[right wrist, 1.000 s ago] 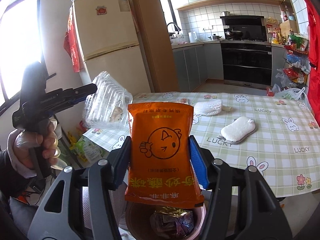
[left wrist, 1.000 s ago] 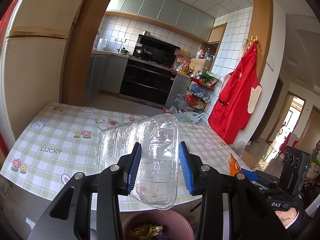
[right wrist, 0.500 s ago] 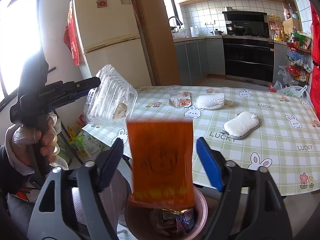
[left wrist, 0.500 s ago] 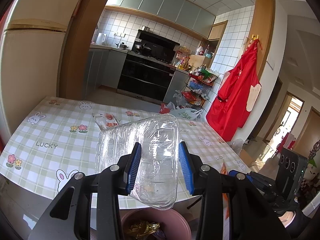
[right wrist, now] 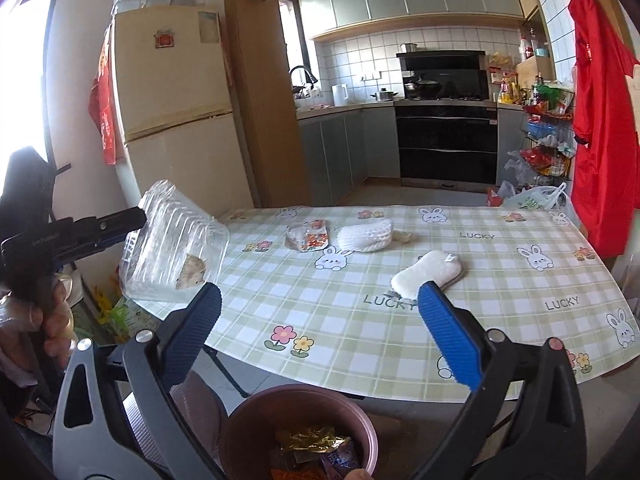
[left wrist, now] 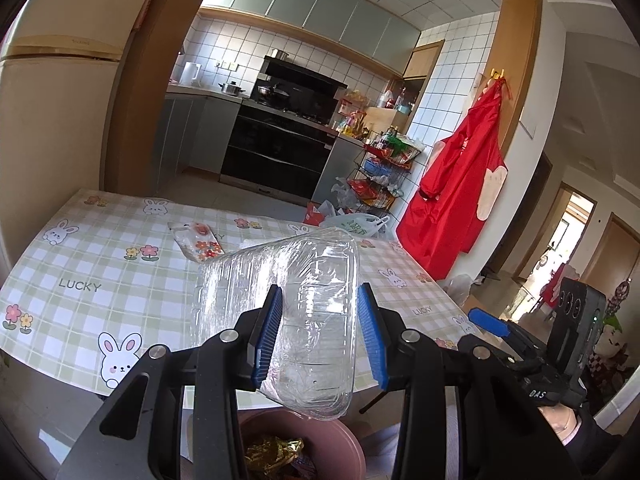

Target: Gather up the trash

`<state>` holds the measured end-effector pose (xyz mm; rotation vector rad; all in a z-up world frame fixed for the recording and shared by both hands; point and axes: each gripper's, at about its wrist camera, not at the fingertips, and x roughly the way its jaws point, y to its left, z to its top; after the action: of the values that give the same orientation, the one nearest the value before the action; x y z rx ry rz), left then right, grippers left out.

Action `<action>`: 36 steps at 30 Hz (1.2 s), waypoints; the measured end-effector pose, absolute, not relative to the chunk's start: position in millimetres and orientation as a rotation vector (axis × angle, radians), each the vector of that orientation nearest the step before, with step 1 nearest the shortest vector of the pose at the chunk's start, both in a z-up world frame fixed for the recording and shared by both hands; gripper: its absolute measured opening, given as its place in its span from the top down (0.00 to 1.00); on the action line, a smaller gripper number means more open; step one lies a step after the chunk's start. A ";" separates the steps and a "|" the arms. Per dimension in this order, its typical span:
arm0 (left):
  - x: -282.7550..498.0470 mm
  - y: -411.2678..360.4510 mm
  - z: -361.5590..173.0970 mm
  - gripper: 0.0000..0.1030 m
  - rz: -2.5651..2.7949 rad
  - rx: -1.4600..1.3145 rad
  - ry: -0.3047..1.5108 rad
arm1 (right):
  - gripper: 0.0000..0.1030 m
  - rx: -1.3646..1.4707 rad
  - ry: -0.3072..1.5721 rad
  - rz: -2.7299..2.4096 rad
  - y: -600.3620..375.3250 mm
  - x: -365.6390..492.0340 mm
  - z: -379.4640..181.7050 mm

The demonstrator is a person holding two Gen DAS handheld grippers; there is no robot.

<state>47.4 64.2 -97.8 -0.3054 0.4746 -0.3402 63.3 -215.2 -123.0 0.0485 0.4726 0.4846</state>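
Note:
My left gripper (left wrist: pixel 320 336) is shut on a clear plastic clamshell box (left wrist: pixel 304 312), held above the pink trash bin (left wrist: pixel 344 436). The box also shows in the right wrist view (right wrist: pixel 172 248), at the table's left edge. My right gripper (right wrist: pixel 320 332) is open and empty above the same bin's rim (right wrist: pixel 248 408), which holds wrappers, an orange packet among them. On the checked table (right wrist: pixel 400 328) lie a flowered wrapper (right wrist: pixel 308 236), a white foam net (right wrist: pixel 366 234) and a white sponge pad (right wrist: pixel 428 272).
The table (left wrist: pixel 80 280) carries the flowered wrapper (left wrist: pixel 198 240). A fridge (right wrist: pixel 172 108) stands left, a kitchen with a stove (right wrist: pixel 444 120) behind, a red apron (left wrist: pixel 460 184) at the right wall. The right gripper's blue finger (left wrist: pixel 488 320) shows at right.
My right gripper opened and the orange packet dropped out of it into the bin. My left gripper stayed shut on the clear box, roughly over the bin.

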 end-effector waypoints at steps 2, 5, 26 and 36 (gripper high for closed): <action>45.8 59.5 -99.6 0.63 -0.358 -0.323 0.491 | 0.06 0.059 0.462 0.467 -221.2 64.1 -121.3; 43.9 52.6 -104.0 0.63 -0.395 -0.369 0.526 | 0.06 0.067 0.458 0.447 -227.1 65.6 -120.1; 26.1 12.8 -113.6 0.67 -0.465 -0.342 0.617 | 0.06 0.115 0.445 0.414 -245.0 57.9 -120.3; 25.6 23.7 -112.6 0.25 -0.357 -0.320 0.576 | 0.06 0.114 0.460 0.406 -245.4 60.2 -123.1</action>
<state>25.6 23.7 -112.6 -0.3202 0.5762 -0.3570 60.2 -245.4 -123.1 0.1144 0.4600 0.4057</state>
